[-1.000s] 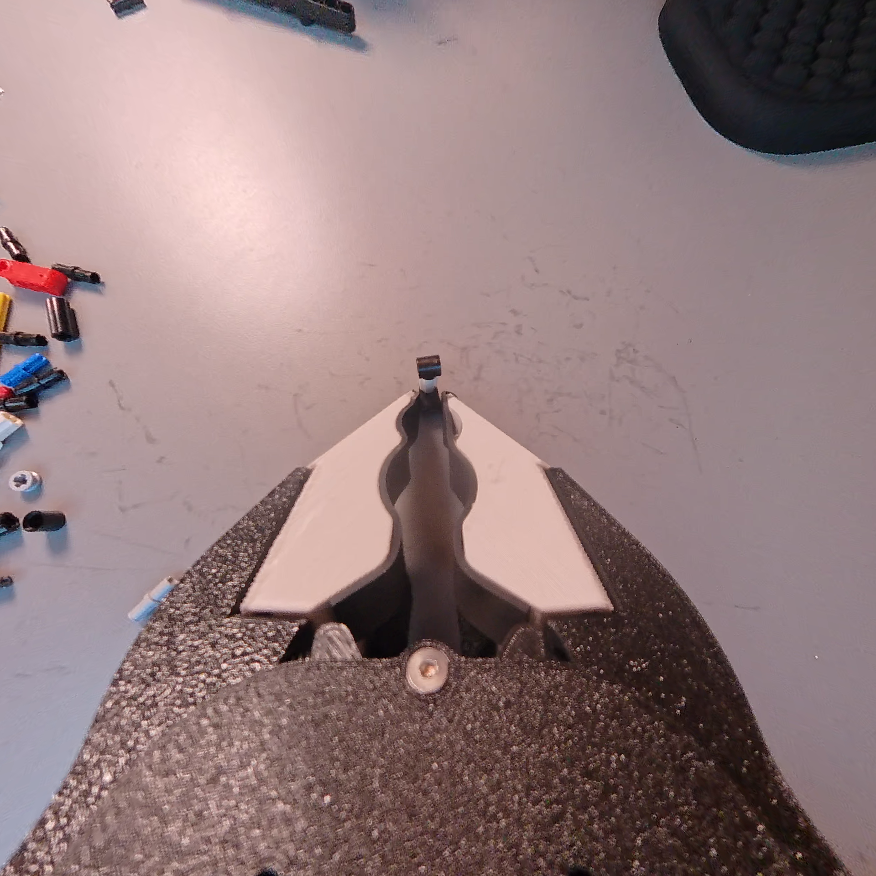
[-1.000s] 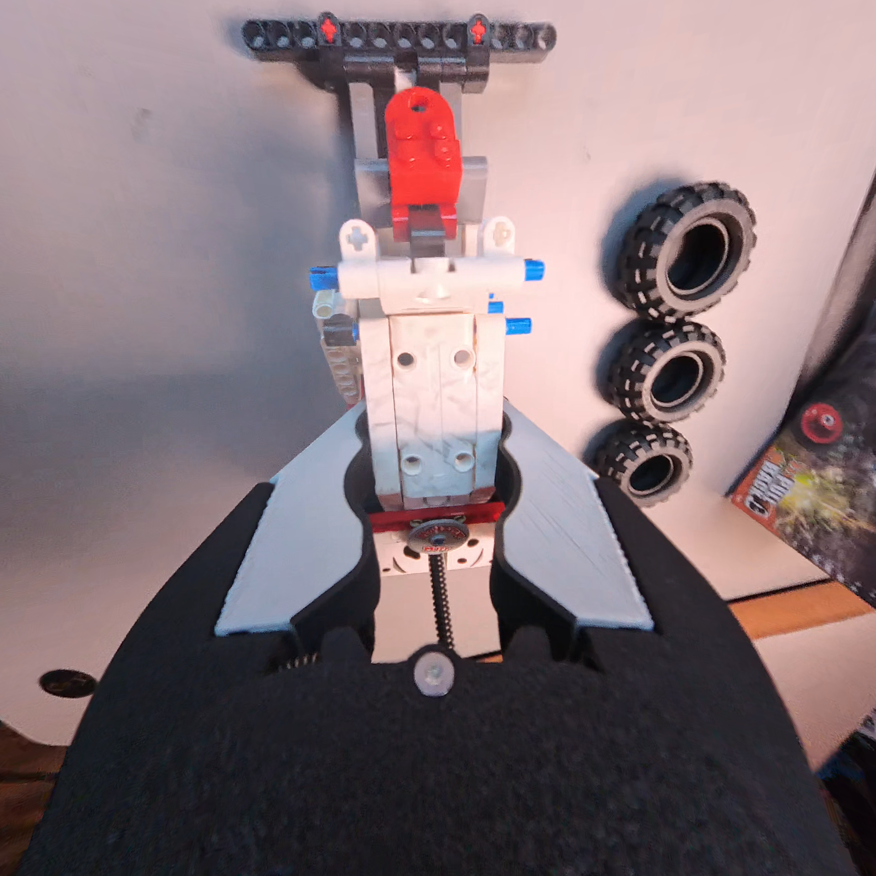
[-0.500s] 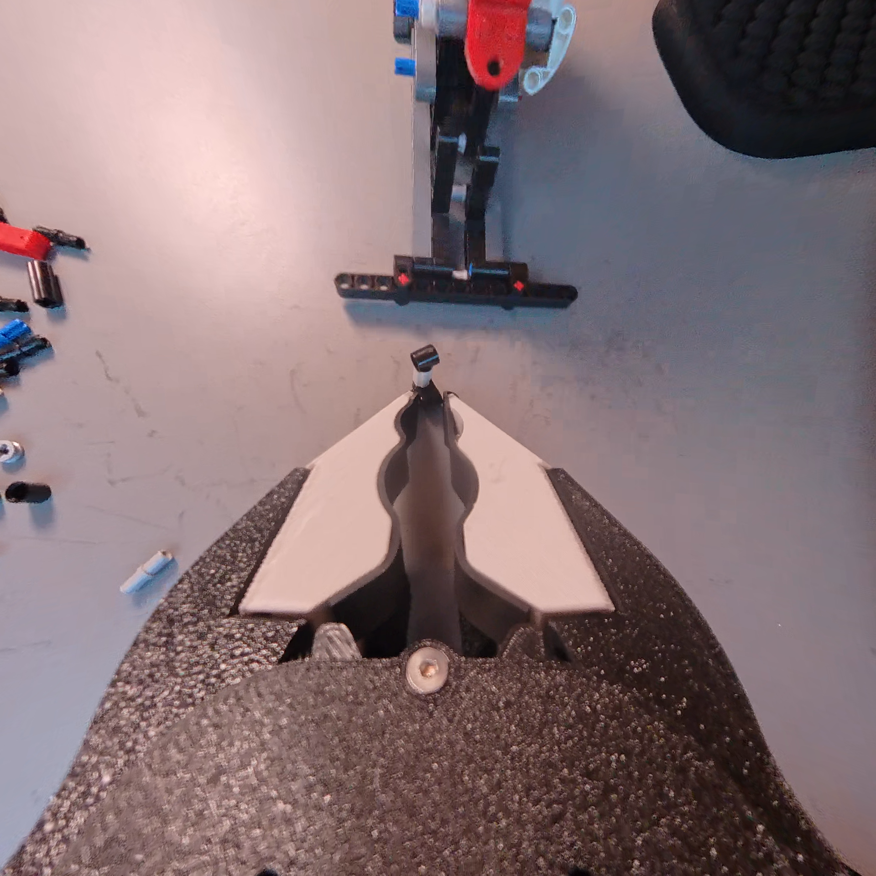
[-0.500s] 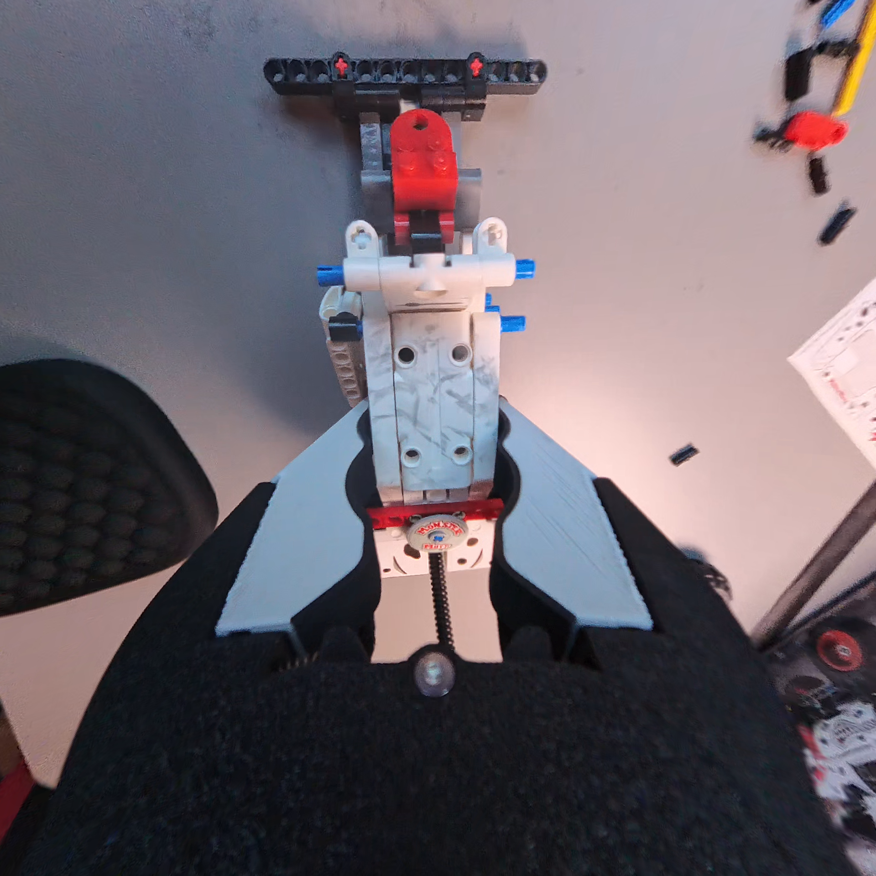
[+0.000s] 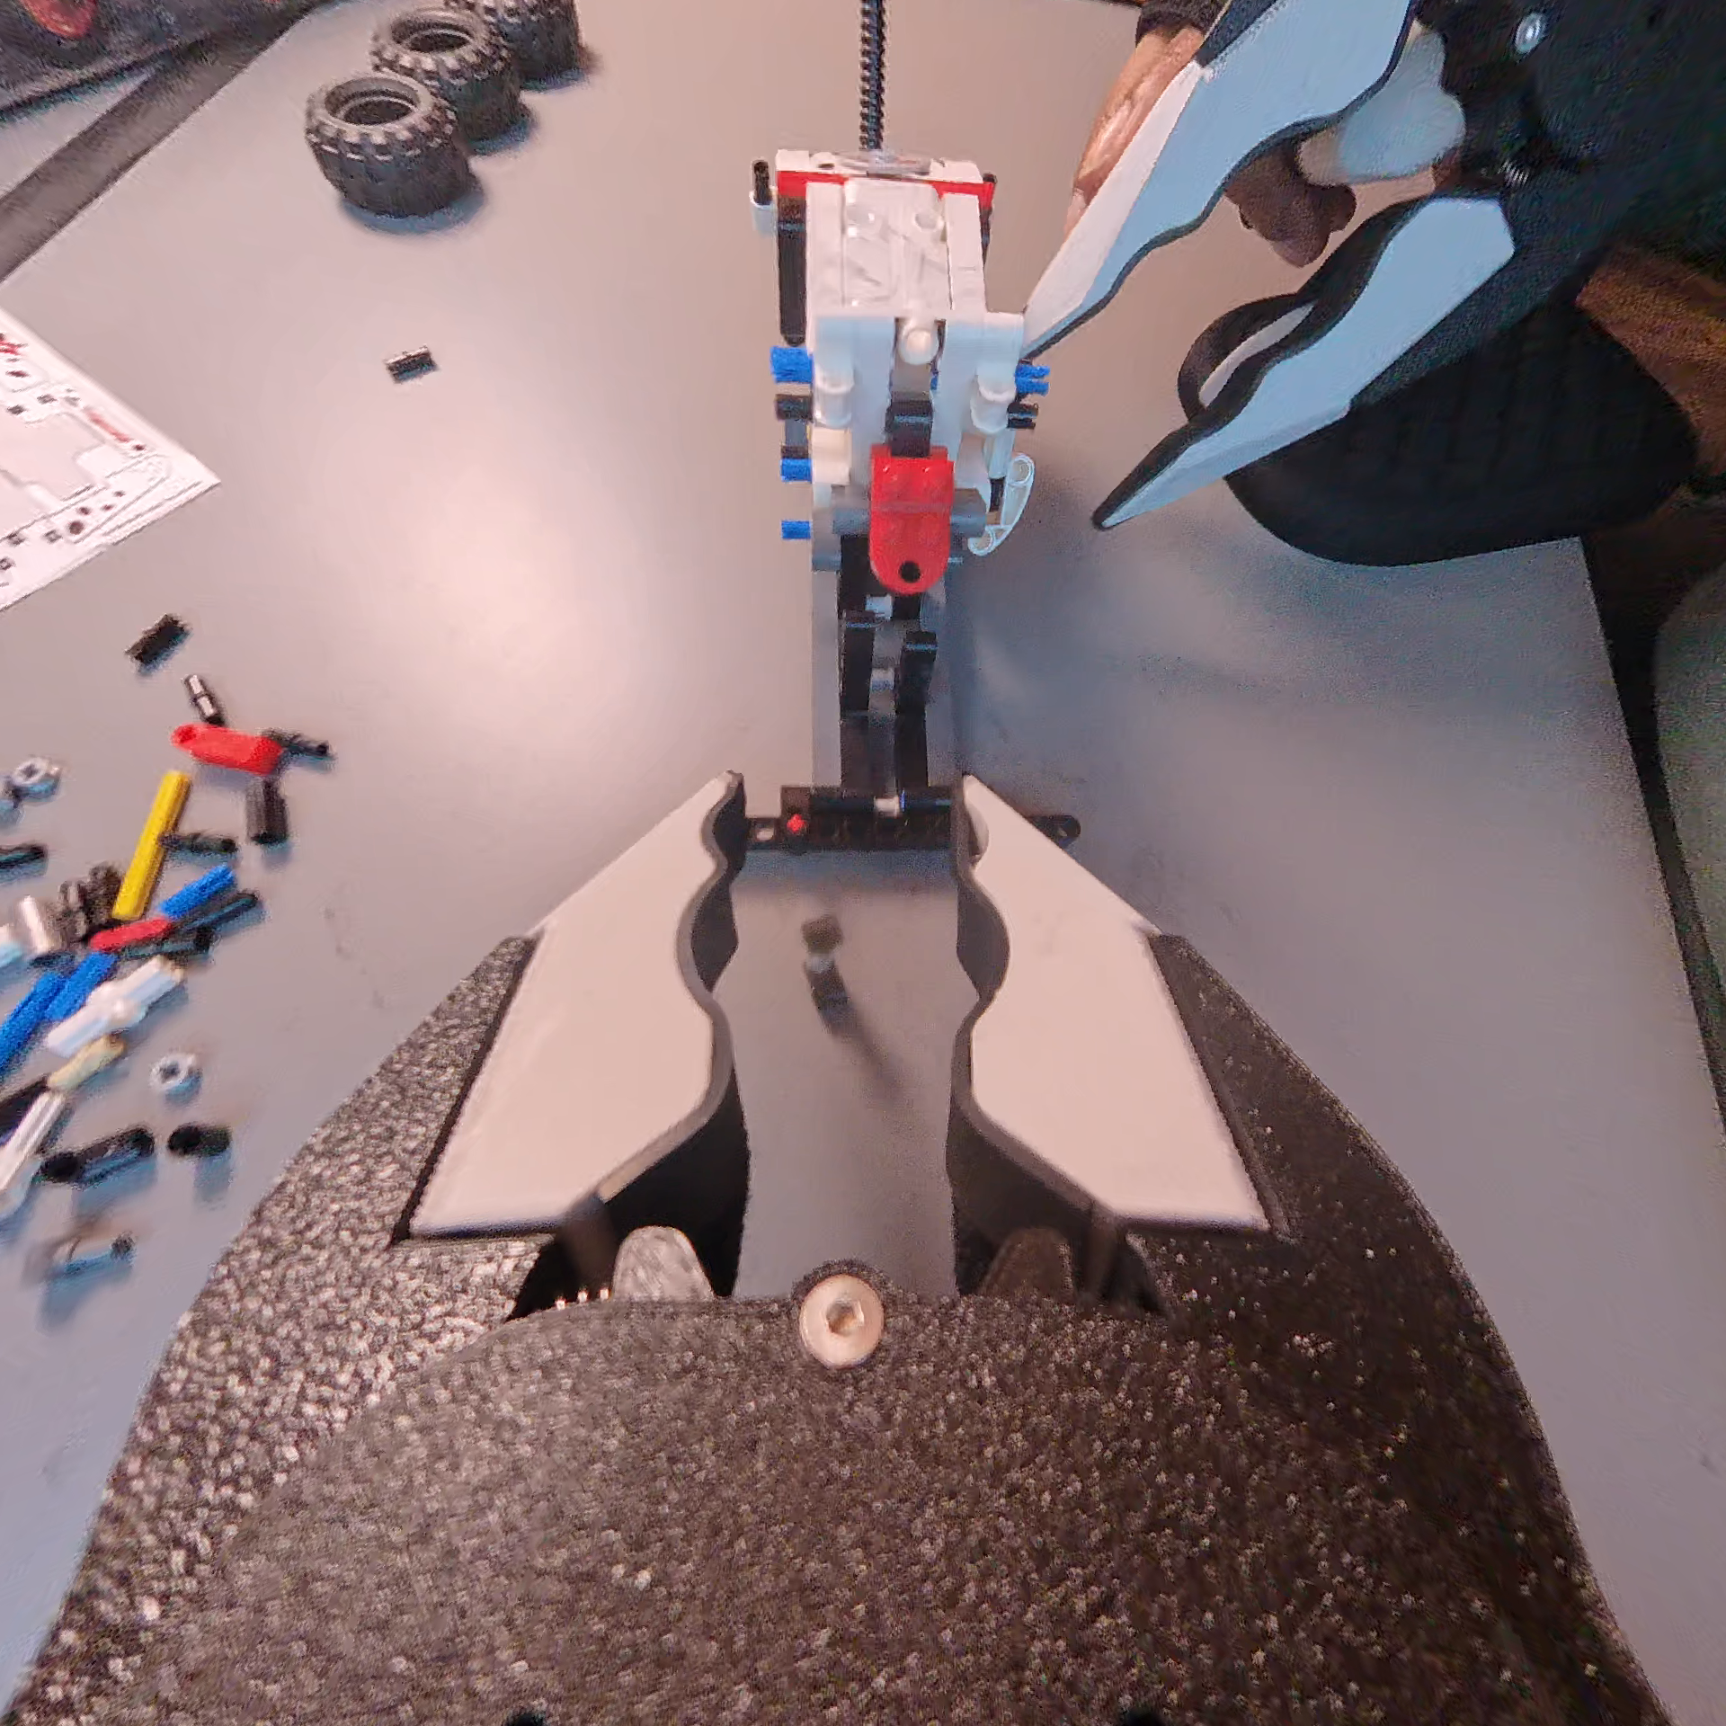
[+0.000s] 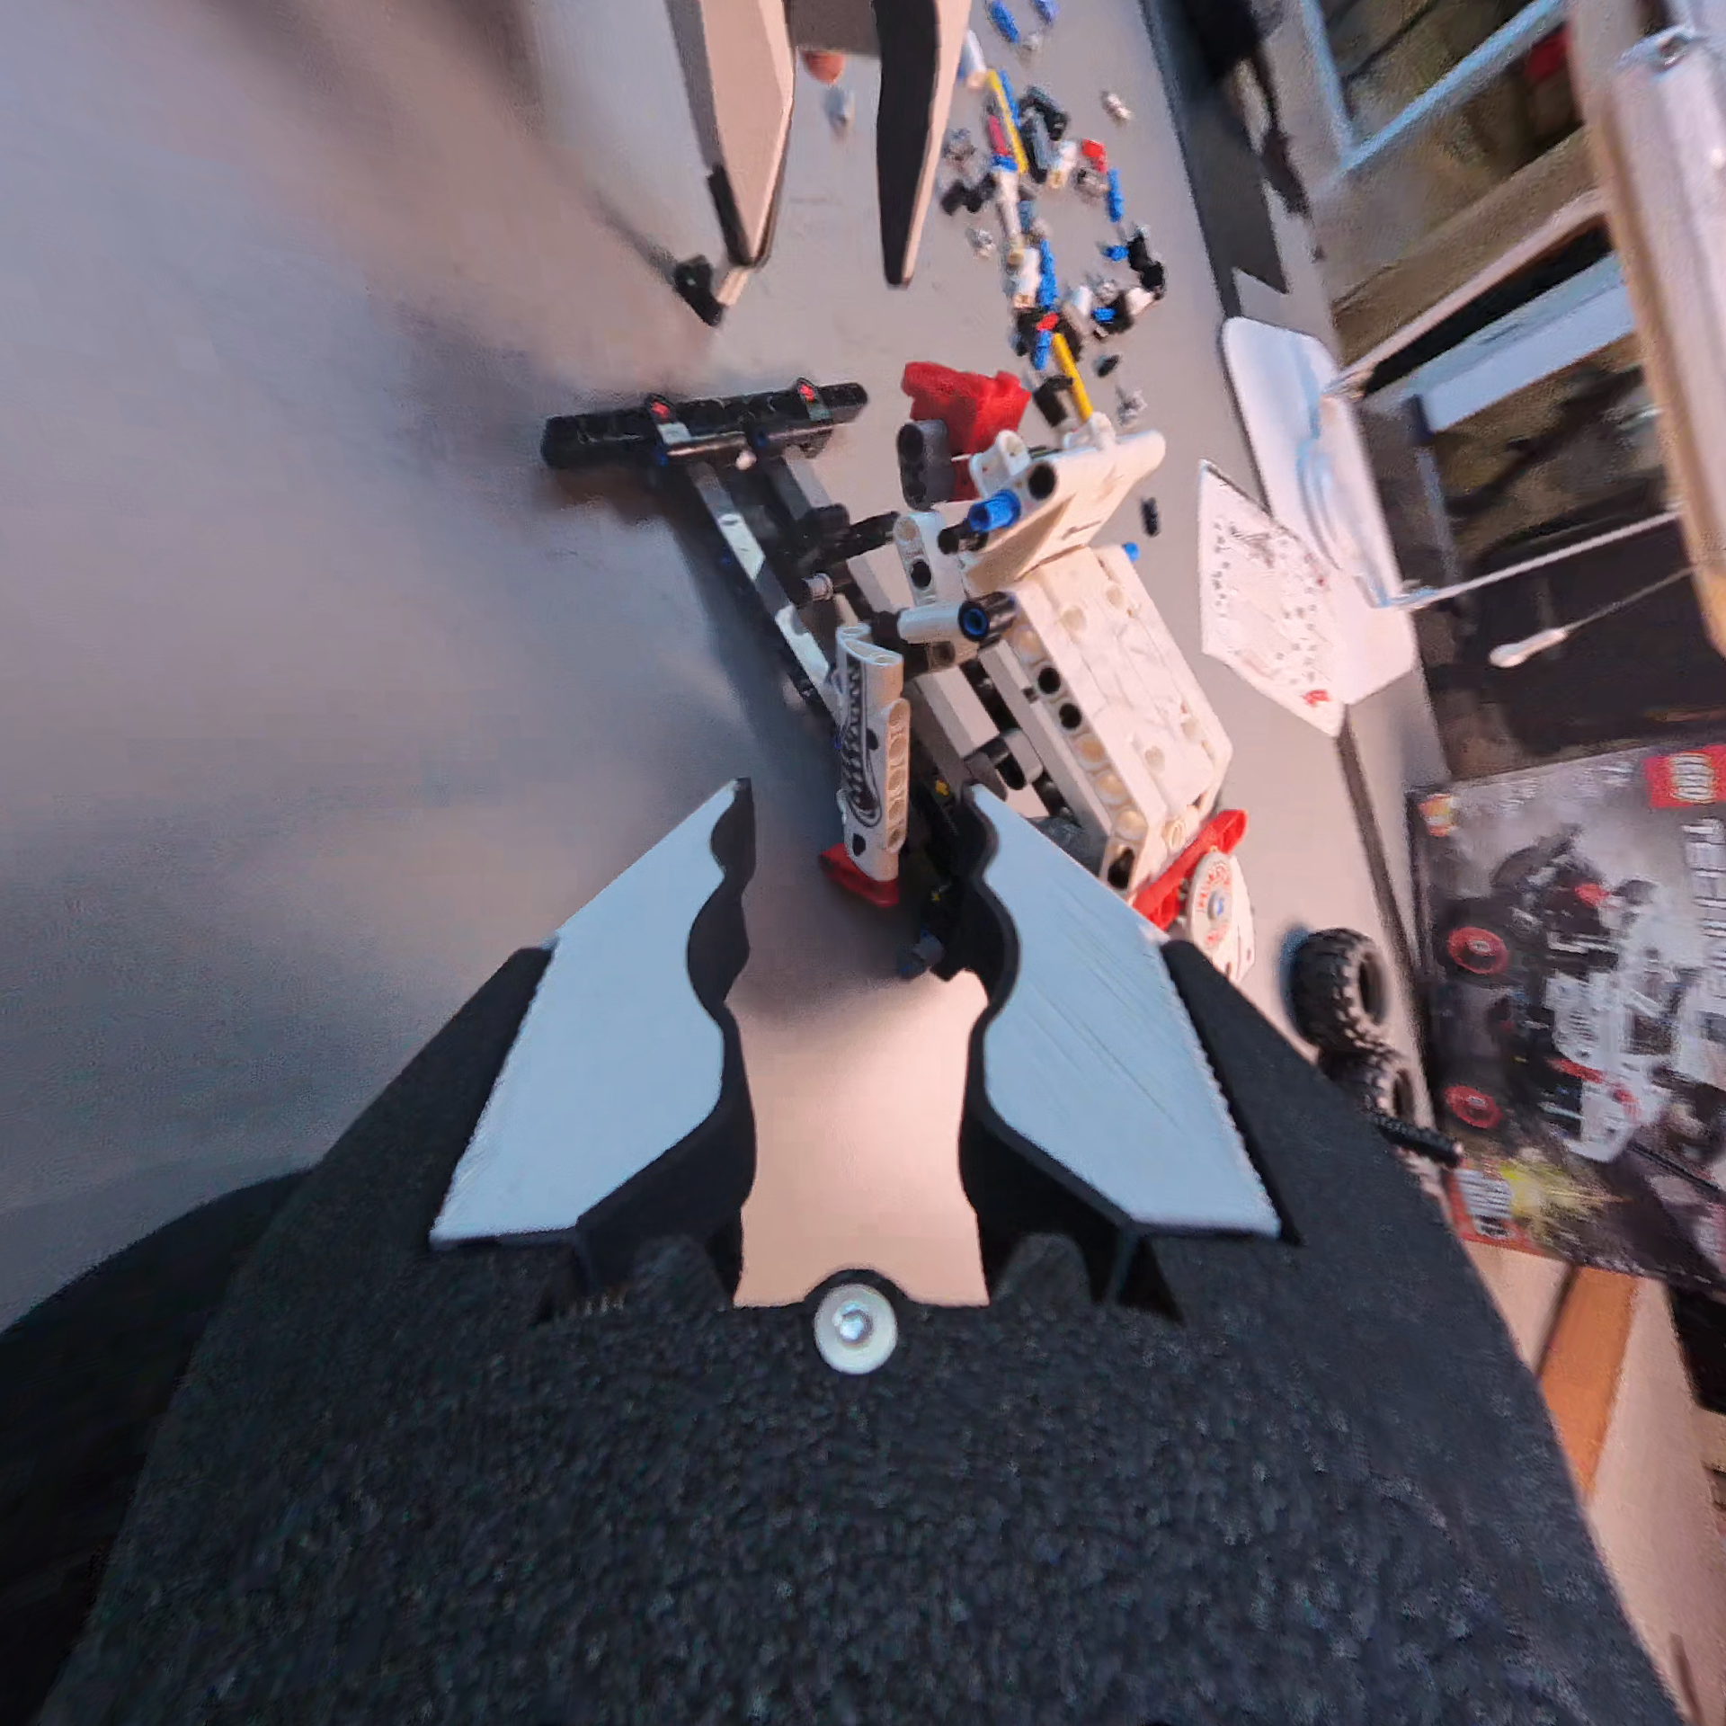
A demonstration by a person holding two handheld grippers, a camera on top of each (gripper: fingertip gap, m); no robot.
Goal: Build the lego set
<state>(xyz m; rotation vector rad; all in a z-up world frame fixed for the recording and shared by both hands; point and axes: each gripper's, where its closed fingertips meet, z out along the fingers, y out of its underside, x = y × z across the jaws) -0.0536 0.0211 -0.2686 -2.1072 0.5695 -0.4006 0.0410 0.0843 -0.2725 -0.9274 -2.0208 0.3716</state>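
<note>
On the left side of the smooth grey tabletop (image 5: pixel 486 579) lies a scatter of loose parts (image 5: pixel 112 943): thin blue and yellow axles, stubby black pins and a flat red connector, all hard glossy plastic. A printed instruction sheet (image 5: pixel 75 467) sits at the left edge beyond them, and knobbly black rubber tyres (image 5: pixel 392 140) stand toward the far left corner. My left gripper (image 5: pixel 848 822) has its jaws spread wide, holding nothing; its fingers are flat pale-grey wedges with wavy black inner edges, set in a coarse, pebbled black body. A small black-and-grey pin (image 5: pixel 824 962) lies blurred on the tabletop between those fingers. Just ahead, the half-built model (image 5: pixel 897 374) lies lengthwise mid-table: a long black beam with round holes crosses its near end, slim black struts run back to a blocky white body with blue pin ends sticking out at the sides, a rounded red piece on top and a red-trimmed far end. My right gripper (image 5: pixel 1065 425) is to the right of the model, its jaws wide and empty, one fingertip just beside the white body; I cannot tell if it touches. At the right edge in the right wrist view lies the dark printed set box (image 6: pixel 1588 981)
</note>
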